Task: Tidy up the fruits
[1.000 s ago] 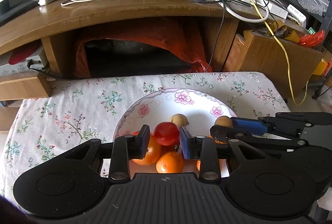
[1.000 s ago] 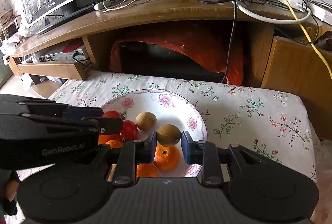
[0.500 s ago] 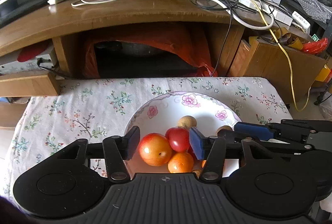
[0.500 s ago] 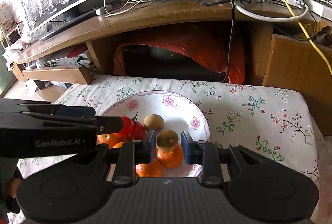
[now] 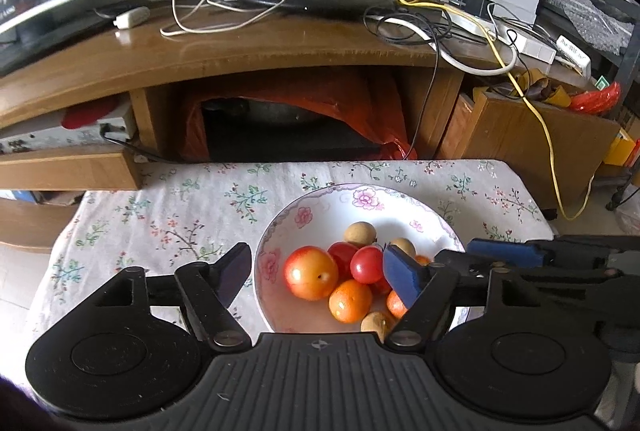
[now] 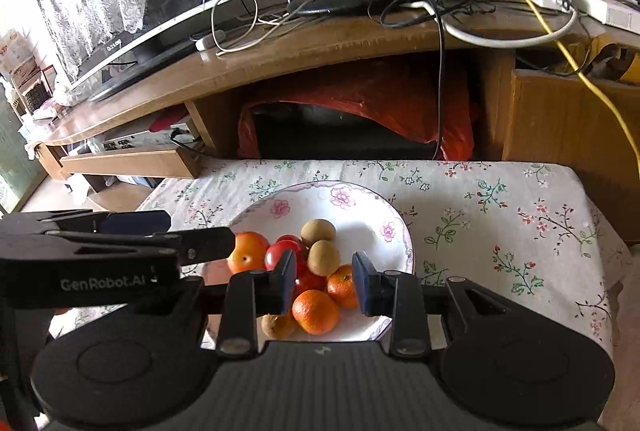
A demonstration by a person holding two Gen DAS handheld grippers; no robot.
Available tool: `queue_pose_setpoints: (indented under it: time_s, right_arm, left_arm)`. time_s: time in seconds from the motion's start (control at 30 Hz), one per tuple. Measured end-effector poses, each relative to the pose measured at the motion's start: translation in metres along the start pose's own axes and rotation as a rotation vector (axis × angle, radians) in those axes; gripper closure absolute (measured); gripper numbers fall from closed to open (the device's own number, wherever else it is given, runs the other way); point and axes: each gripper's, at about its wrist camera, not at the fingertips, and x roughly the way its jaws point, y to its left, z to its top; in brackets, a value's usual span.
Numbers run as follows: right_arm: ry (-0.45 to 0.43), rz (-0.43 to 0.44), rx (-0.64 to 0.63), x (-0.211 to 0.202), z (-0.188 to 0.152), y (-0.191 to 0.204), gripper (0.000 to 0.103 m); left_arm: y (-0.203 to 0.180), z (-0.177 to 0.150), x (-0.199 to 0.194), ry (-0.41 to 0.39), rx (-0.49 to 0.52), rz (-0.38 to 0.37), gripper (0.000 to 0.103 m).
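A white flowered bowl (image 5: 320, 207) (image 6: 360, 203) on the floral cloth holds a red-yellow apple (image 5: 311, 273) (image 6: 247, 257), red tomatoes (image 5: 366, 264) (image 6: 280, 254), oranges (image 5: 350, 301) (image 6: 315, 312) and brown kiwis (image 5: 360, 234) (image 6: 318, 230). My left gripper (image 5: 320, 273) is open wide and empty, above the bowl's near side, with the apple between its fingers. My right gripper (image 6: 325, 281) is open and empty, over the oranges and a kiwi (image 6: 323, 257). The left gripper's body also shows in the right wrist view (image 6: 120, 255).
A wooden TV stand (image 5: 240, 51) with a monitor, a router and tangled cables stands behind the table. An orange bag (image 5: 304, 103) sits in its lower shelf. A wooden box (image 5: 532, 135) stands at the right. The floral cloth (image 6: 500, 215) extends right of the bowl.
Both grippers have opened wider and pulled back and up from the bowl. The apple released by the left gripper now rests in the bowl; the right gripper has let go of the kiwi.
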Motion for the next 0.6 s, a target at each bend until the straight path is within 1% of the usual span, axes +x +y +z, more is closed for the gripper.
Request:
queue_pose_setpoints:
  time_s: [0.2, 0.33, 0.37, 0.43, 0.53, 0.6]
  right_arm:
    - [-0.021, -0.032, -0.009, -0.022, -0.011, 0.009, 0.069]
    - [-0.028, -0.054, -0.007, -0.037, -0.021, 0.014, 0.067]
    - [-0.028, -0.058, -0.006, -0.041, -0.024, 0.015, 0.067]
    - [-0.031, -0.064, -0.003, -0.05, -0.03, 0.017, 0.066]
    - [-0.036, -0.072, 0.002, -0.062, -0.04, 0.02, 0.063]
    - [-0.039, -0.072, 0.005, -0.071, -0.047, 0.022, 0.063]
  left_arm:
    - [-0.004, -0.011, -0.019, -0.026, 0.0, 0.016, 0.016]
    - [-0.006, -0.022, -0.032, -0.041, 0.004, 0.04, 0.014]
    - [-0.005, -0.025, -0.036, -0.042, 0.002, 0.042, 0.011]
    - [-0.005, -0.031, -0.042, -0.051, 0.002, 0.05, 0.009]
    - [-0.007, -0.04, -0.053, -0.064, 0.006, 0.077, 0.001]
    - [-0.009, -0.046, -0.06, -0.076, 0.012, 0.095, 0.0]
